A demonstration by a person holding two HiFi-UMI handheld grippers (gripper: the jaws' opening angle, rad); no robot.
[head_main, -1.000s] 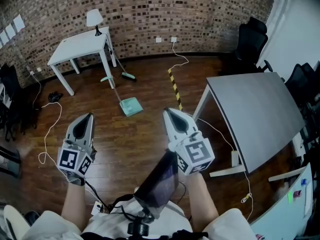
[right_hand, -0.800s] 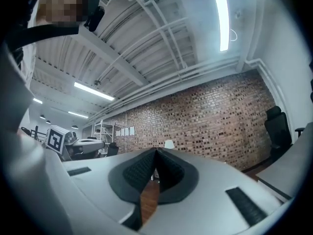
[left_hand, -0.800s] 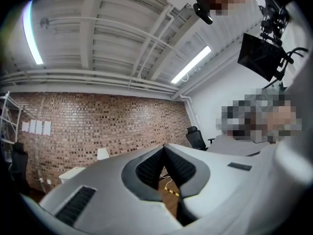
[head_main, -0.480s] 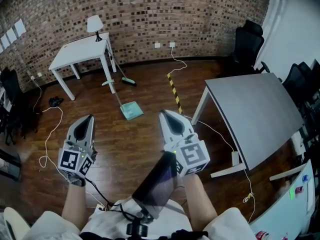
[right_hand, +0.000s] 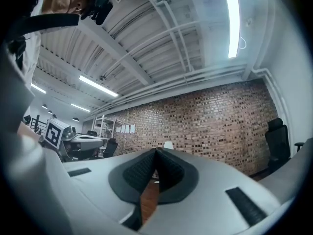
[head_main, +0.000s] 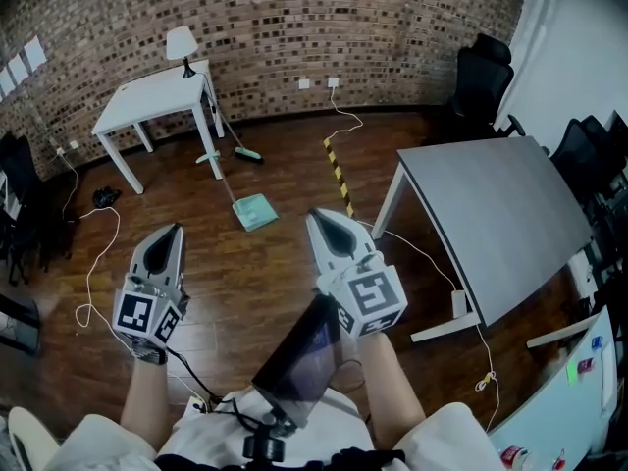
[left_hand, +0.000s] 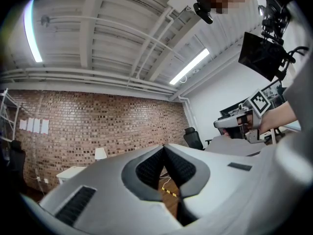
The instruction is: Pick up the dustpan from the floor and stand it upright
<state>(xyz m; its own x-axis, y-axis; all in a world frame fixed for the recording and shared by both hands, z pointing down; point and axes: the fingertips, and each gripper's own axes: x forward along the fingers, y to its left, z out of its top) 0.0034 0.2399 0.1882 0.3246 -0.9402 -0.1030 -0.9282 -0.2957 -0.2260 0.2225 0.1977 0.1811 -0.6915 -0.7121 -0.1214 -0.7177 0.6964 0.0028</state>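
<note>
Head view | dustpan (head_main: 257,211) flat on floor (head_main: 257,285), well ahead | left hand-held gripper (head_main: 176,230) and right hand-held gripper (head_main: 316,215) closed, empty | carried level, likely for approach

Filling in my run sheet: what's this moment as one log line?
dustpan: lying on floor, untouched | left gripper: shut, empty | right gripper: shut, empty
</note>
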